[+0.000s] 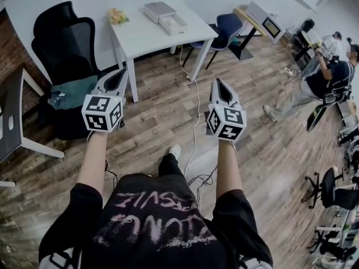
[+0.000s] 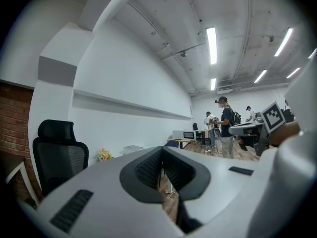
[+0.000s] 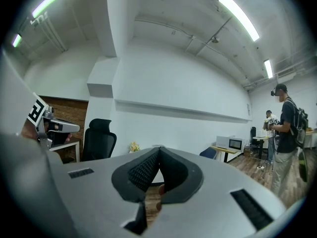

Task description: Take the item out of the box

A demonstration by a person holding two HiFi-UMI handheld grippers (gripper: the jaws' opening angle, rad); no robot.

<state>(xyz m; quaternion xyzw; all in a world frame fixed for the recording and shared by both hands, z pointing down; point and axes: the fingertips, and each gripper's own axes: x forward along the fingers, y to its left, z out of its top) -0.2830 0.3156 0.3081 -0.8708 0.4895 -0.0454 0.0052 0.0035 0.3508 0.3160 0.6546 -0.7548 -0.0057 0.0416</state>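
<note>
Box [image 1: 164, 15]: white, lid open, at table [image 1: 140, 35] far edge, long axis slanting rightward; item not discernible. Left gripper [image 1: 122, 73], right gripper [image 1: 217, 83]: jaws together, empty, short of table; left seemingly nearer.

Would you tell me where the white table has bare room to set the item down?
The white table is bare along its near edge, in front of the box and the yellow flowers. The far edge, where those two sit, is the crowded part.
</note>
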